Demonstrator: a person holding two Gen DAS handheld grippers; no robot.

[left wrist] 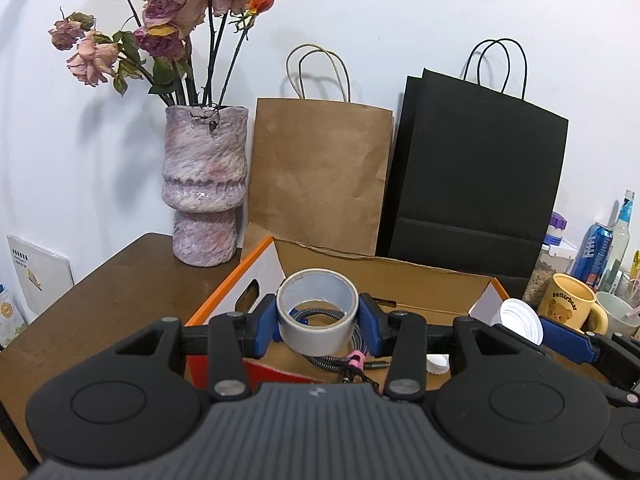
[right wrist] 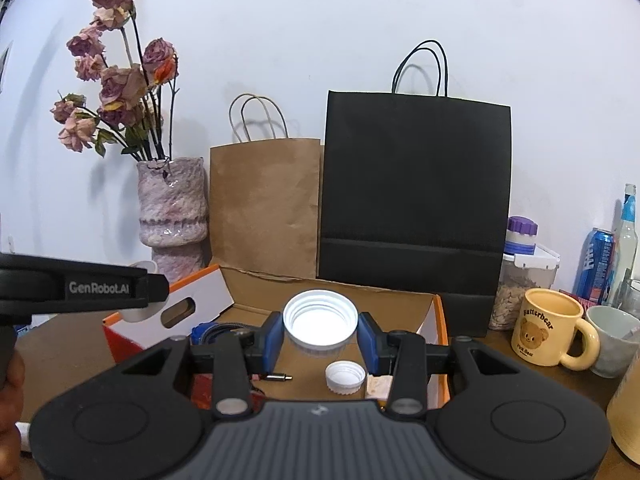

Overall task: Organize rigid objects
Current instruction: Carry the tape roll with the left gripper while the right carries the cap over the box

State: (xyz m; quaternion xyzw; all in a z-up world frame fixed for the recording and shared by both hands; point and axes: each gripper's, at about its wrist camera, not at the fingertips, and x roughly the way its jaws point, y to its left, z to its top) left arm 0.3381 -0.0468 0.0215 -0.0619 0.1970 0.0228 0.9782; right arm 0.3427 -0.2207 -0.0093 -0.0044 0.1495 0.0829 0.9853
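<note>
My left gripper point(left wrist: 318, 318) is shut on a grey tape roll point(left wrist: 317, 312) and holds it above the open cardboard box point(left wrist: 256, 276). My right gripper point(right wrist: 320, 330) is shut on a large white screw lid point(right wrist: 320, 322), also above the box point(right wrist: 438, 320); the lid also shows in the left wrist view point(left wrist: 520, 320). Inside the box lie a braided cable point(left wrist: 340, 354) with a pink tie, a small white cap point(right wrist: 345, 377) and a jack plug point(right wrist: 279, 378). The left gripper's body point(right wrist: 80, 290) shows at the left of the right wrist view.
A pink vase point(left wrist: 204, 188) of dried roses, a brown paper bag point(left wrist: 320, 176) and a black paper bag point(left wrist: 476, 176) stand behind the box by the wall. A yellow bear mug point(right wrist: 548, 330), a white cup point(right wrist: 616, 340), a jar, a can and bottles stand on the right.
</note>
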